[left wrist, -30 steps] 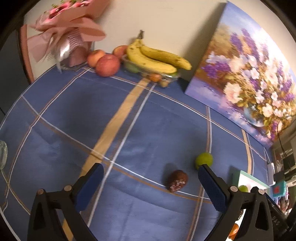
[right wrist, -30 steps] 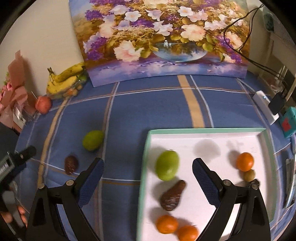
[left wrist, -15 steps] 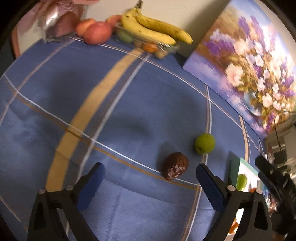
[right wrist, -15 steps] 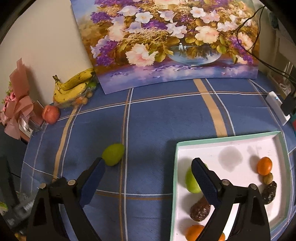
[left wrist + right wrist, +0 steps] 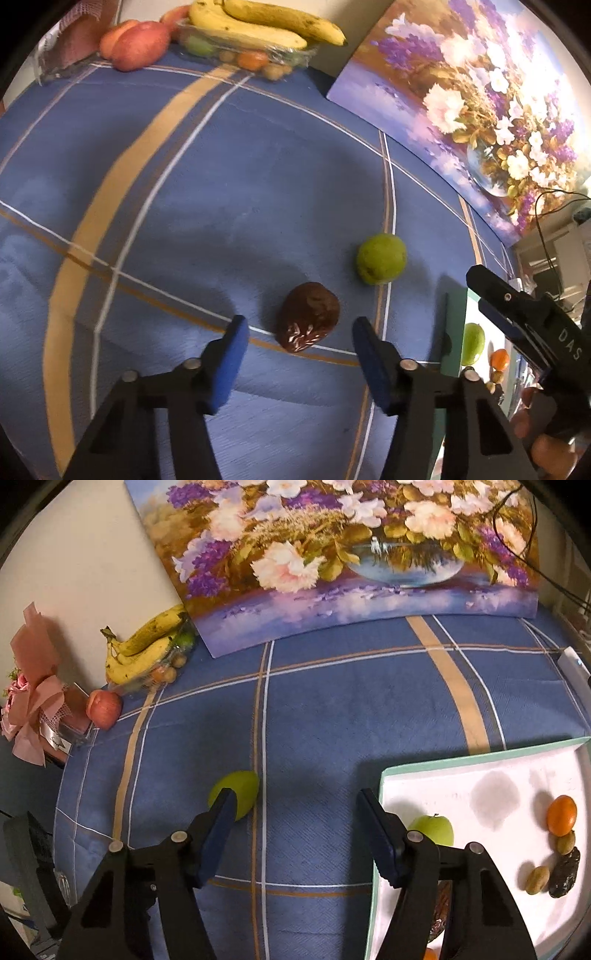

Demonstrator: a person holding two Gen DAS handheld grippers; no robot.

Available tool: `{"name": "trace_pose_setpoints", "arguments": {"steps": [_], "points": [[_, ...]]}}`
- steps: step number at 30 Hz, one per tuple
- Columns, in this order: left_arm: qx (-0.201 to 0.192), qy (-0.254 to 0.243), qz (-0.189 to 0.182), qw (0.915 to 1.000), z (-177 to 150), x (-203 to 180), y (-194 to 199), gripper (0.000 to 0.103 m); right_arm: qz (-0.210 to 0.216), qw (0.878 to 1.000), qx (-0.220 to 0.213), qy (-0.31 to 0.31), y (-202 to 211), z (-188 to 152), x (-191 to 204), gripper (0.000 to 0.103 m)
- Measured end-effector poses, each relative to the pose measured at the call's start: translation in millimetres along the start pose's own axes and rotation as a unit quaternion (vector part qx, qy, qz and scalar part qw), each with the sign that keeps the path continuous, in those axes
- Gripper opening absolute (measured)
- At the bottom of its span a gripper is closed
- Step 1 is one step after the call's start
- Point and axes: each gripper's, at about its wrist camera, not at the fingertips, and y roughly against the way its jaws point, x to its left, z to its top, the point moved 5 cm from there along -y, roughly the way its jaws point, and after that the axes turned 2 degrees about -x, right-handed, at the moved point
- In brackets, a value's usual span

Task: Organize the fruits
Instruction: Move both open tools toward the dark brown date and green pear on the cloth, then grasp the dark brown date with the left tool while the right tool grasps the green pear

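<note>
Right now two loose fruits lie on the blue checked cloth of the desk (image 5: pixel 221 192), and both pairs of tongs are out over them. The left tongs (image 5: pixel 299 341) stand apart with nothing between them, their blue pads on either side of the brown wrinkled fruit (image 5: pixel 309 316), which sits just beyond the tips. A little farther and to the right lies the green fruit (image 5: pixel 381 257), near the brown one but not touching it.

The right tongs (image 5: pixel 295 808) are also apart and empty. In their own view the green fruit (image 5: pixel 236 792) lies at the tip of the left pad, partly hidden behind it rather than centred in the gap. To the right is the white tray (image 5: pixel 480 768) with its pale green rim, already holding a green apple, an orange fruit and several small brown ones.

I judge the step in hand to be the pickup of these last two strays, each pair of tongs taking one. The left pair looks nearly lined up: it needs to ease forward and down until the brown fruit sits between the pads, then close gently. The right pair would have to shift left first to centre the green fruit, which is round and may roll if nudged.
</note>
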Motion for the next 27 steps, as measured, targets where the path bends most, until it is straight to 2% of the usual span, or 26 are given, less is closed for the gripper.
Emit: {"name": "trace_pose_setpoints", "arguments": {"steps": [3, 6, 7, 14, 21, 27], "points": [[0.006, 0.007, -0.004, 0.9999, 0.2, 0.5, -7.5, 0.042, -0.001, 1.0, 0.002, 0.002, -2.9, -1.1, -2.5, 0.068], [0.005, 0.001, -0.008, 1.0, 2.0, -1.6, -10.2, 0.04, -0.002, 1.0, 0.003, 0.003, -5.0, 0.5, -3.6, 0.068], [0.001, 0.0, -0.008, 1.0, 3.5, -1.8, -9.5, 0.036, -0.002, 1.0, 0.003, 0.003, -5.9, 0.9, -3.5, 0.068], [-0.044, 0.044, 0.008, 0.998, 21.3, 20.2, 4.5, 0.036, -0.003, 0.999, 0.015, 0.03, -21.5, 2.5, 13.9, 0.068], [-0.059, 0.062, 0.009, 0.9963, 28.0, 33.8, 13.5, 0.036, 0.007, 0.998, 0.045, 0.05, -52.1, -7.5, 38.6, 0.061], [-0.065, 0.071, 0.007, 0.9954, 30.2, 40.3, 18.6, 0.036, 0.022, 0.997, 0.048, 0.05, -62.6, -9.8, 51.6, 0.058]]}}
